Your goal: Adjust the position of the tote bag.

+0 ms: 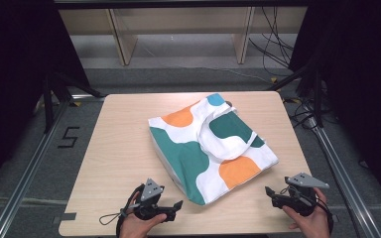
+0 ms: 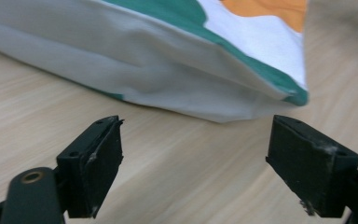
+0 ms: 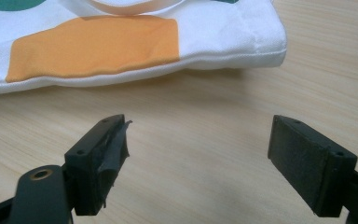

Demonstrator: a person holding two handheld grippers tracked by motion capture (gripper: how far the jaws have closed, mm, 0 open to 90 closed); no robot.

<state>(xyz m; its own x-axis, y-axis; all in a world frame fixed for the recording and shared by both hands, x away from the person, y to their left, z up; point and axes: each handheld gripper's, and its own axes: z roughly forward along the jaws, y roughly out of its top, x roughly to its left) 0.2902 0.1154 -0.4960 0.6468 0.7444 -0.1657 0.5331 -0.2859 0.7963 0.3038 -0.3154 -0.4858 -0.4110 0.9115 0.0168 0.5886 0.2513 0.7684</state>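
Looking down from the high view, we see a cloth tote bag (image 1: 211, 146) lying flat near the middle of the pale wooden desk (image 1: 114, 153), turned at a slant so that one corner points toward 6 o'clock. Its fabric is white with teal and orange blotches and a small blue patch at the far corner, and its white handles (image 1: 223, 139) lie folded on top of it.

We hold the left gripper (image 1: 171, 208) at about 7 o'clock on the desk, just beside the bag's near corner but apart from it. In the left gripper view its jaws stand wide open with nothing between them, hovering above bare wood, and the bag's folded lower edge (image 2: 186, 88) runs across just beyond them.

We hold the right gripper (image 1: 273, 193) at about 5 o'clock, near the bag's right-hand corner and not touching it. In the right gripper view its jaws are likewise spread wide and empty over the desk, facing the bag's white hem and an orange patch (image 3: 93, 46). A scrap of torn padding hangs off the left jaw.
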